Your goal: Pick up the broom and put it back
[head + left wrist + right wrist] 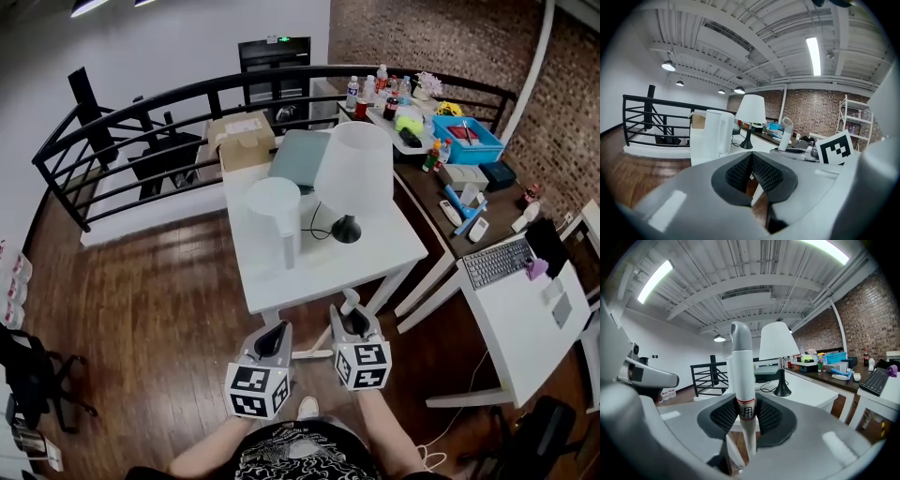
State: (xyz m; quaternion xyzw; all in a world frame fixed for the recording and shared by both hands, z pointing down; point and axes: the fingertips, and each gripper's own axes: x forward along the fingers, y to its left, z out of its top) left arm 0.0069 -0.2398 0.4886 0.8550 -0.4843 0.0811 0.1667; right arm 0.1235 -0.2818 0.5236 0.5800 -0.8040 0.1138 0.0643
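white table (375,255) mid-frame, white-shaded lamp (353,169) and a tall white canister thing (274,220) on it, cardboard box (242,139) behind, black railing (122,117) upper left, blue bin (466,141) upper right, keyboard (497,262) at right, wood floor (141,309) lower left

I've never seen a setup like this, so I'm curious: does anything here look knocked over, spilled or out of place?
Nothing stands out. The lamp stands upright on the white table, and the right gripper holds the broom handle upright.

Ahead of us the white table (375,253) blocks the way, its lamp (354,169) standing tall; open wood floor (150,319) lies left.
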